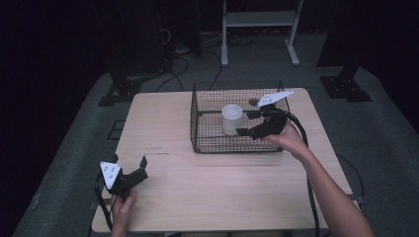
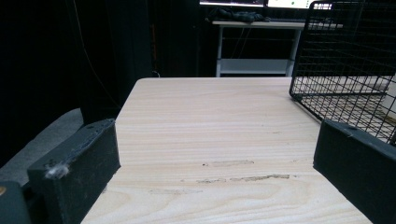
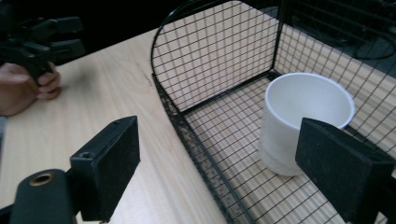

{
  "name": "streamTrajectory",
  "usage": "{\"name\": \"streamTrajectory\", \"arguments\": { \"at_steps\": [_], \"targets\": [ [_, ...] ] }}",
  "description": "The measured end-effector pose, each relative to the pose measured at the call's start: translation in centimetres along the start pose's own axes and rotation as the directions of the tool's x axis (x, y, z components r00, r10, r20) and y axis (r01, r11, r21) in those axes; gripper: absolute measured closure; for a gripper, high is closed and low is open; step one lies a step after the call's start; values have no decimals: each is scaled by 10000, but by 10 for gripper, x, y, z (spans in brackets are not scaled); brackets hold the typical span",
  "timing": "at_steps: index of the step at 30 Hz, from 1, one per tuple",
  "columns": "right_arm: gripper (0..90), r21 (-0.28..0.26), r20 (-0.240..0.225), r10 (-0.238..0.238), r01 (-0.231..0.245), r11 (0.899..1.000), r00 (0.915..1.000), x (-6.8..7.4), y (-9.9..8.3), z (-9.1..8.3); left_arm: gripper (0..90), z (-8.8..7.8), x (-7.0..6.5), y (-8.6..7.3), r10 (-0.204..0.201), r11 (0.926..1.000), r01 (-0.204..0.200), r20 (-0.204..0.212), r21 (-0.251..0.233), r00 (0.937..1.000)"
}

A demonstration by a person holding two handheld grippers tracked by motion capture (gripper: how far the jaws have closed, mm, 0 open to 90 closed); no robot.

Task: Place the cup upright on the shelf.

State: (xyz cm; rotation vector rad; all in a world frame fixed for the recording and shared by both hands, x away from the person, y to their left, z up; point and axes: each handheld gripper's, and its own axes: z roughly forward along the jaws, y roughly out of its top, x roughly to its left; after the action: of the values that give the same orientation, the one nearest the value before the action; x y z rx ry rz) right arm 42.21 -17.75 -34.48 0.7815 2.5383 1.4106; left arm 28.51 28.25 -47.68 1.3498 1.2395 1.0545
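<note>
High view: a pale wooden counter carries a black wire basket on its far right part. A white cup stands upright on the basket floor, near the basket's middle. The right claw, held in the person's right hand, reaches over the basket's near right rim with its tips just beside the cup. The left claw sits at the near left corner of the counter, well apart from the basket, gripped by the left hand.

Right gripper view: the right claw stands partly open with nothing pressed between its pads. One jaw hangs outside the basket wall, over the bare counter; the other is inside, in front of the cup. Whether that jaw touches the cup cannot be told. The left claw shows far off at the upper left.

Left gripper view: the left claw stands wide and empty above the counter, with the basket at the upper right.
</note>
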Motion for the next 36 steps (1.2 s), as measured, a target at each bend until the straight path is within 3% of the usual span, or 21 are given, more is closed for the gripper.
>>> {"name": "streamTrajectory", "arguments": {
  "at_steps": [12,36],
  "targets": [
    [131,62,-134,165,-165,9998,9998,5,-23,-1,0,0,0,0,23,10000,-23,-3,5,10000],
    [133,-88,-120,307,-308,9995,9995,12,-59,-20,0,0,0,0,54,10000,-54,-8,15,10000]
  ]
}}
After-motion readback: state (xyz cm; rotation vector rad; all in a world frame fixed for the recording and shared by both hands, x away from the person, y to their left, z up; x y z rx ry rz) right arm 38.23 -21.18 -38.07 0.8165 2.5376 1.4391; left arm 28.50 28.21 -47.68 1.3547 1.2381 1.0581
